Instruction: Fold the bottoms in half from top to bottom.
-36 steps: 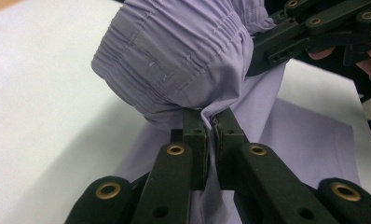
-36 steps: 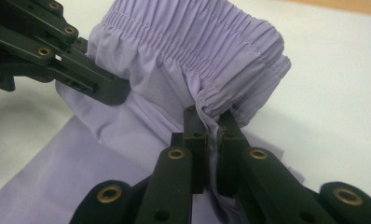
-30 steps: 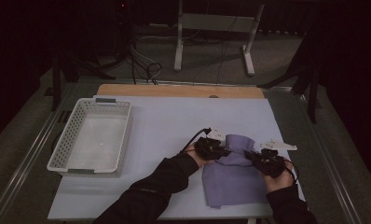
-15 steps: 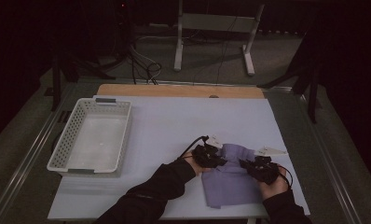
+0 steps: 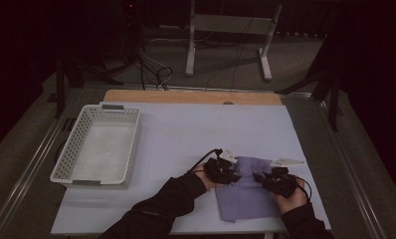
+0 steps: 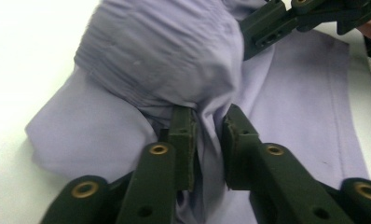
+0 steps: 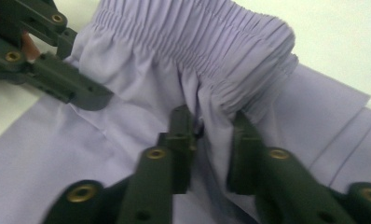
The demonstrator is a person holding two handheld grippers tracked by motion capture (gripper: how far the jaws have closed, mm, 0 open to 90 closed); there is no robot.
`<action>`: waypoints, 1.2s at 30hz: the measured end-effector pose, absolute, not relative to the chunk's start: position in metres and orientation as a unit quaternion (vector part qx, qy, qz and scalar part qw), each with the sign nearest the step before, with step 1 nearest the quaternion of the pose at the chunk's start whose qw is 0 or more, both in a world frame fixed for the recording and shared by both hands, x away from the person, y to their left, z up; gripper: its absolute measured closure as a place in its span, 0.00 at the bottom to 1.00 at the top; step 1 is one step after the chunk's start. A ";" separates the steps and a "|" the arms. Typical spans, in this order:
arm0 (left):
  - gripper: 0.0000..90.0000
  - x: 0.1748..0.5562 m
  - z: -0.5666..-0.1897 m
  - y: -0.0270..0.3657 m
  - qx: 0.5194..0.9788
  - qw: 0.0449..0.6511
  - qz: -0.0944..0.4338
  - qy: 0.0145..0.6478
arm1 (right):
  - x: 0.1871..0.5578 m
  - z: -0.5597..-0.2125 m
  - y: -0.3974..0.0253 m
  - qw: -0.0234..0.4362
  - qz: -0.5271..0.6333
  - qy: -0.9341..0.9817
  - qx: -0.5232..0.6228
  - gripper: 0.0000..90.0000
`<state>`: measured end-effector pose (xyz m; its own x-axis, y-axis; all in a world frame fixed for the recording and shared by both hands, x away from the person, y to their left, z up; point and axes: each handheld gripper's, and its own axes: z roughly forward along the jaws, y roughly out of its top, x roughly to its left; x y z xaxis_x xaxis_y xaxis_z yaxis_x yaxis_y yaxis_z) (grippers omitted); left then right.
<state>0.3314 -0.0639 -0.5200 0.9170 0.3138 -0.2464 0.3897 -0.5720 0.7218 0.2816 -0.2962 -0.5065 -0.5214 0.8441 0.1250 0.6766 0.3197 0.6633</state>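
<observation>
The table (image 5: 186, 139) is the widest thing here, covered with a pale sheet, a wooden strip along its far edge. At its left side sits a white basket (image 5: 86, 130), well apart from the work. The lilac cloth (image 5: 246, 196), a garment with a gathered elastic band, lies on the near right part of the table, between the two hands. Its band end is lifted into a hump while the rest lies flat. The left gripper (image 5: 231, 174) pinches a fold of cloth just under the band (image 6: 165, 51), its jaws nearly together with fabric between them. The right gripper (image 5: 265, 180) does the same at the other end of the band (image 7: 207, 32), jaws clamped on a bunched fold.
</observation>
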 end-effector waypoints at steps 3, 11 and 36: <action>0.82 0.331 -0.513 -0.057 0.886 0.420 -0.045 0.193 | 0.280 -0.499 -0.302 0.125 0.352 0.797 0.475 0.76; 0.81 0.338 -0.491 -0.033 0.868 0.448 -0.025 0.212 | 0.279 -0.470 -0.323 0.163 0.367 0.780 0.480 0.76; 1.00 0.399 -0.531 -0.076 0.882 0.376 -0.029 0.282 | 0.344 -0.514 -0.335 0.143 0.298 0.782 0.529 1.00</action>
